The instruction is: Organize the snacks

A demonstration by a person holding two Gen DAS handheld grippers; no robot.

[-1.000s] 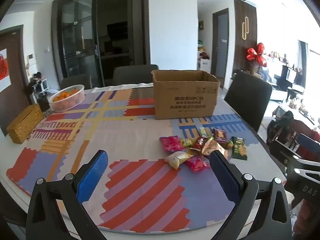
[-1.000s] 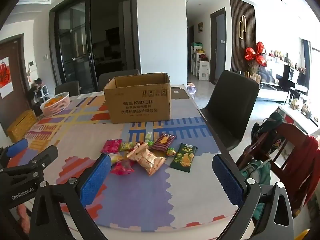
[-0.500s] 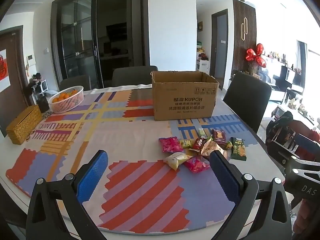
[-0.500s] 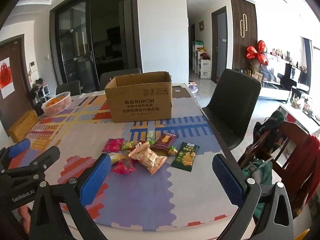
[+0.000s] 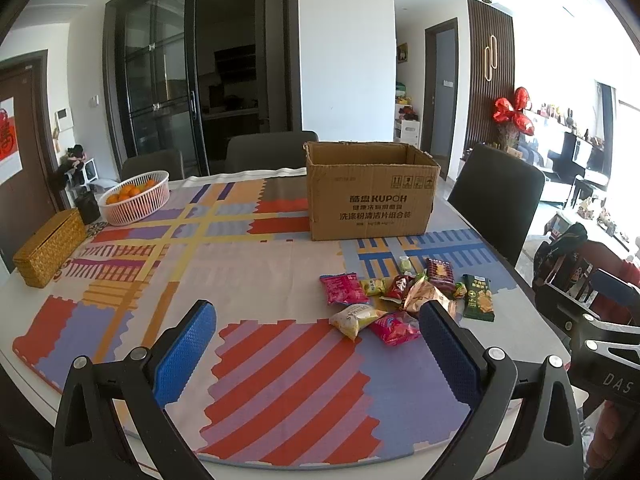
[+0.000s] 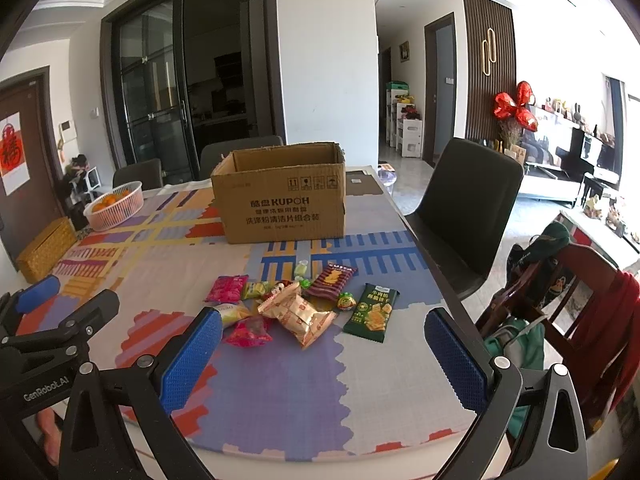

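Snack pile (image 6: pixel 298 306): a loose cluster of small packets on the patterned table mat (image 6: pixel 280 392), toward the table's right side, in front of the cardboard box and apart from it.
Green packet (image 6: pixel 372 312): dark green, lies flat at the right edge of the pile.
Tan packets (image 6: pixel 302 314): two crinkled wrappers overlapping in the middle of the pile.
Pink packets: one (image 6: pixel 227 289) at the far left of the pile, another (image 6: pixel 248 332) at its near edge.
Striped brown packet (image 6: pixel 334 280): at the far side of the pile, nearest the box.
Cardboard box (image 6: pixel 280 200): open at the top, upright on the mat, its printed side facing the cameras; its inside cannot be seen.
Right gripper (image 6: pixel 322 350): blue pads spread wide, nothing between them, hovering near the pile.
Left gripper (image 5: pixel 316 350): jaws wide apart and empty, above the mat left of the pile.
Basket of oranges (image 5: pixel 134 198): at the far left of the table.
Woven box (image 5: pixel 50 252): near the table's left edge, just beside the basket.
Dark chair (image 6: pixel 466 208): at the table's right side.
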